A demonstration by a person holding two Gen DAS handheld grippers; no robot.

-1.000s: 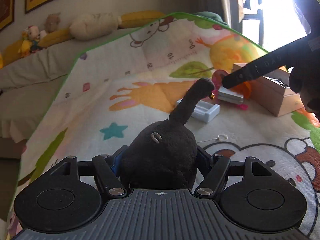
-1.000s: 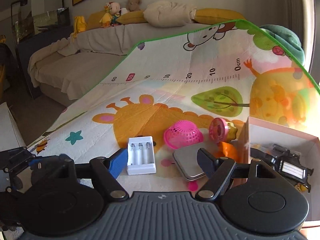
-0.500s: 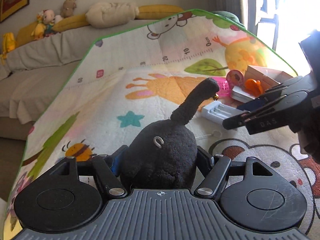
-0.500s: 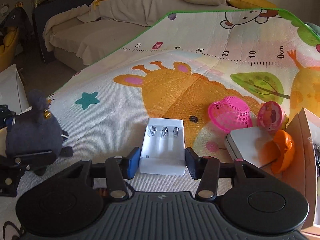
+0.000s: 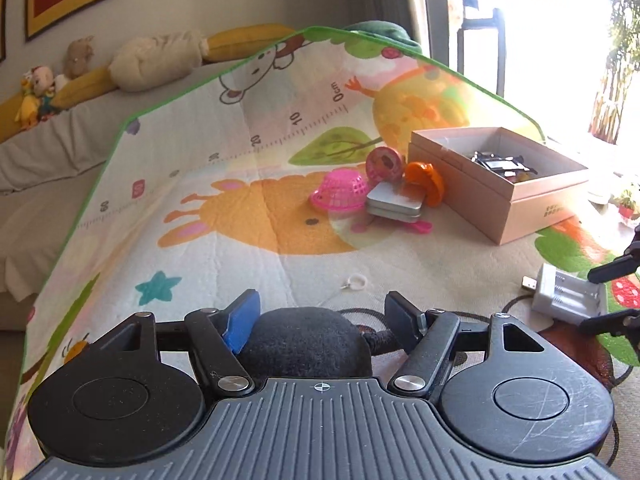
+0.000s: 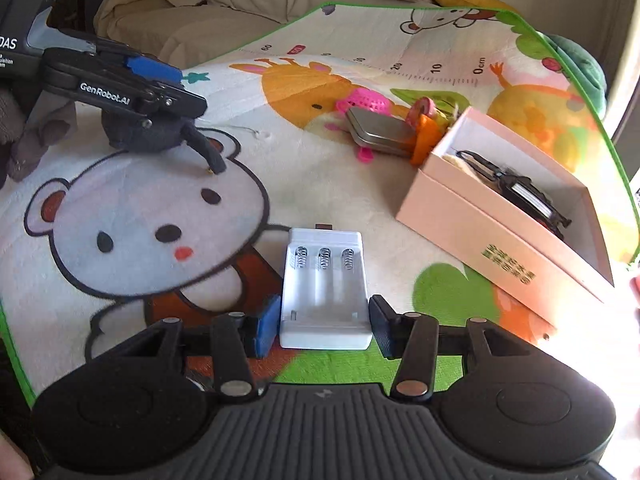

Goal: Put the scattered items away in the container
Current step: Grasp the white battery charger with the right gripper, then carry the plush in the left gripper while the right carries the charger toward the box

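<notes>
A black plush toy point(image 5: 304, 340) sits between the fingers of my left gripper point(image 5: 322, 312), whose jaws are closing on it. The right wrist view shows the plush point(image 6: 136, 136) held just above the play mat, tail hanging toward the bear print. My right gripper point(image 6: 324, 320) is shut on a white battery charger point(image 6: 324, 280), pads against its two long sides. The charger point(image 5: 568, 296) shows at the right edge of the left view. The pink cardboard box point(image 6: 500, 240) stands open to the right, dark items inside; it is also in the left view as the box point(image 5: 500, 196).
By the box's far corner lie a pink basket point(image 5: 340, 192), a silver tin point(image 5: 394, 202), an orange piece point(image 5: 424, 178) and a round pink toy point(image 5: 384, 162). A small white hook point(image 5: 356, 282) lies mid-mat. A sofa point(image 5: 48, 152) with soft toys borders the mat.
My right gripper closed on the charger and carried it from the giraffe print to the near side, beside the box. The plush now sits lower in my left jaws, its tail tipped over.
</notes>
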